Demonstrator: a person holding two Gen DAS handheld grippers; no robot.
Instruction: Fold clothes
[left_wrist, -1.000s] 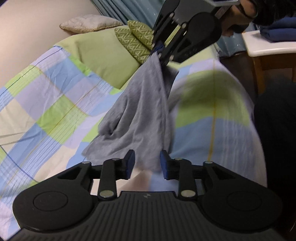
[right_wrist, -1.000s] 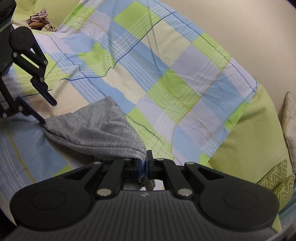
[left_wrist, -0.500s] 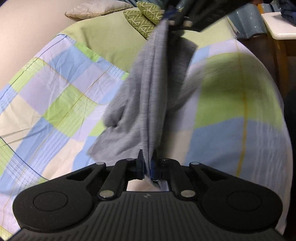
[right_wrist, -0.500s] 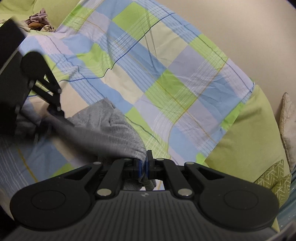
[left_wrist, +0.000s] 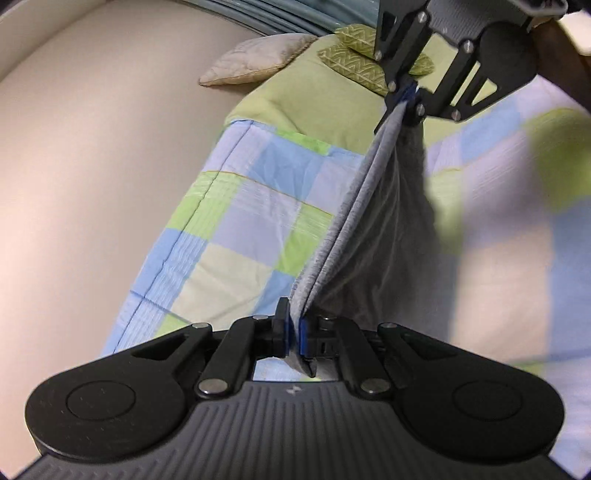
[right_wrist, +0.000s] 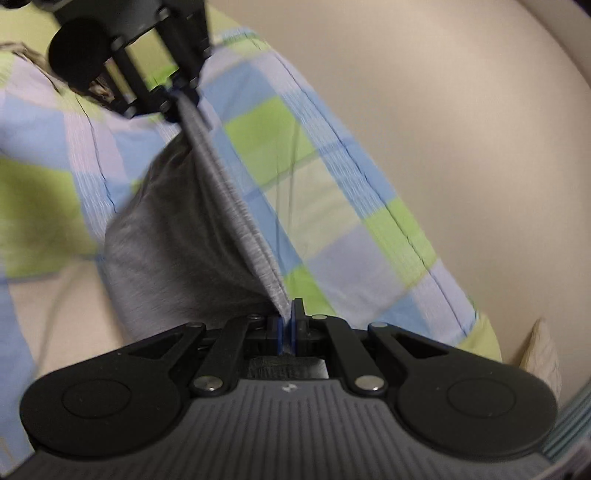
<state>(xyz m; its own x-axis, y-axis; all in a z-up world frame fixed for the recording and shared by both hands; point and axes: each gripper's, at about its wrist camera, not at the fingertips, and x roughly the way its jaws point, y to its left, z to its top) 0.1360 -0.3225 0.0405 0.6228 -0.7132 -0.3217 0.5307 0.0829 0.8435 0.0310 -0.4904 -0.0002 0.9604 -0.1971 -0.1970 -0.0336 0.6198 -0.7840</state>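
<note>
We note that both tools share one build: the left gripper (left_wrist: 292, 330) and right gripper (right_wrist: 287, 325) have matte black linkage arms, silver pivot screws, blue pads (left_wrist: 303, 334) on the fingertips, a ribbed grey housing with a small pale logo, and round black discs either side.

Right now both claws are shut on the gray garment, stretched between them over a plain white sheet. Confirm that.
Not quite: the bedding is not plain white. The left wrist view shows a checked quilt in blue, green and pale squares. The rest stands: the left claw and right claw are both shut on the gray garment, stretched between them.
</note>
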